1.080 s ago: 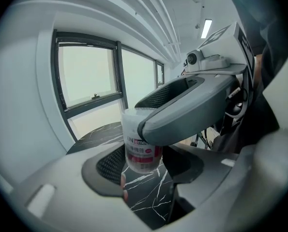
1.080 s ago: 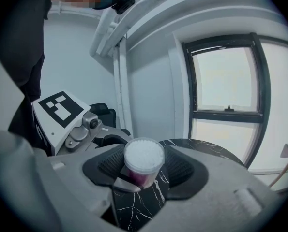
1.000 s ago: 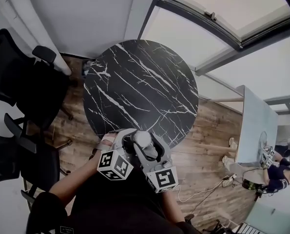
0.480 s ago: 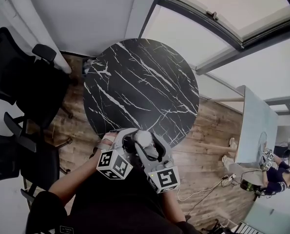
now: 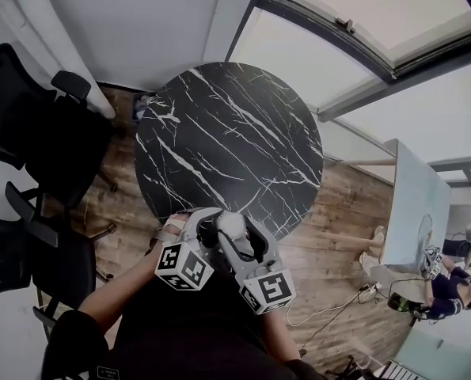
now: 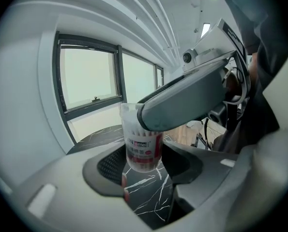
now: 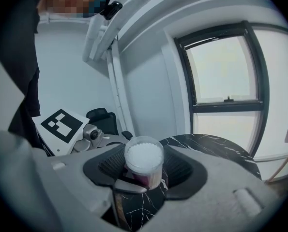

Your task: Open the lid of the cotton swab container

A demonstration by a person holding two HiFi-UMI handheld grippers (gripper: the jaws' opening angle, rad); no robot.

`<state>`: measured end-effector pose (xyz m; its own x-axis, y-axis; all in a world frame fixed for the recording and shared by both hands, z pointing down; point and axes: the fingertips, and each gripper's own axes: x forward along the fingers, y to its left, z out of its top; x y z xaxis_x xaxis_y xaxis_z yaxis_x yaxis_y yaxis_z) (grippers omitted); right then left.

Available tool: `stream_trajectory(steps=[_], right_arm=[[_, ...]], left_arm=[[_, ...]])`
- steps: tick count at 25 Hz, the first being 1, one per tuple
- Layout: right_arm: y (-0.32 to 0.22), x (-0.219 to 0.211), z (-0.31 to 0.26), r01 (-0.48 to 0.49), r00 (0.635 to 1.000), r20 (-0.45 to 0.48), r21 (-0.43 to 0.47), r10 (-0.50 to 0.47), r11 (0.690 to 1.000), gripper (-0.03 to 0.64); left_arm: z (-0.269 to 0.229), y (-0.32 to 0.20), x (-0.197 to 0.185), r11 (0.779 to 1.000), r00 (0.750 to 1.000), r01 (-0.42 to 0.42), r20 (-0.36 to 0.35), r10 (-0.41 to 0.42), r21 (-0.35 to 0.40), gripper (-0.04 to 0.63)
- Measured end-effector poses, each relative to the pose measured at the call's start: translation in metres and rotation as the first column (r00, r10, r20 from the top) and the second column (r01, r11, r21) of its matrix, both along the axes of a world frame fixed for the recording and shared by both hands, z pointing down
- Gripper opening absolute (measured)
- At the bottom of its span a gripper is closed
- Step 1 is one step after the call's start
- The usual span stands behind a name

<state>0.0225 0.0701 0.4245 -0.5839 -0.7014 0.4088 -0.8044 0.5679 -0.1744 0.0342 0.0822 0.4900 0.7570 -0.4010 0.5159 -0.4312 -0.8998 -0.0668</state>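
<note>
Left gripper view: your left tongs (image 6: 144, 166) clamp the cotton swab container (image 6: 143, 151), right tongs (image 7: 144, 173) its lid (image 7: 144, 157); likely light, slick plastic, so grip the rim gently.

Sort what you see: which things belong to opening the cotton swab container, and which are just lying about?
For the job:
- container, held between both grippers
- lid
- left gripper
- right gripper

Lying about:
- round table
- chairs
- desk
- cable on the floor
</note>
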Motion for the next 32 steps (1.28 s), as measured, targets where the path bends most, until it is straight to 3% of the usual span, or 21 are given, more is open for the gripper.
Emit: stream_trajectory(steps=[10, 17, 23, 32], right_arm=[[-0.003, 0.001, 0.001, 0.012, 0.999, 0.030, -0.022, -0.011, 1.000, 0.244], [-0.004, 0.005, 0.000, 0.001, 0.988, 0.156, -0.083, 0.012, 0.997, 0.245], [-0.003, 0.009, -0.005, 0.003, 0.981, 0.195, -0.086, 0.014, 0.996, 0.245], [0.000, 0.011, -0.011, 0.017, 0.997, 0.072, 0.035, -0.019, 0.999, 0.273]], left_arm=[[0.000, -0.002, 0.000, 1.000, 1.000, 0.002, -0.017, -0.002, -0.006, 0.239], [0.000, -0.001, 0.000, 1.000, 1.000, -0.004, -0.023, 0.004, -0.001, 0.239], [-0.002, 0.001, 0.002, 1.000, 1.000, -0.007, -0.030, 0.008, 0.004, 0.239], [0.000, -0.003, 0.003, 1.000, 1.000, 0.012, -0.019, -0.012, -0.018, 0.239]])
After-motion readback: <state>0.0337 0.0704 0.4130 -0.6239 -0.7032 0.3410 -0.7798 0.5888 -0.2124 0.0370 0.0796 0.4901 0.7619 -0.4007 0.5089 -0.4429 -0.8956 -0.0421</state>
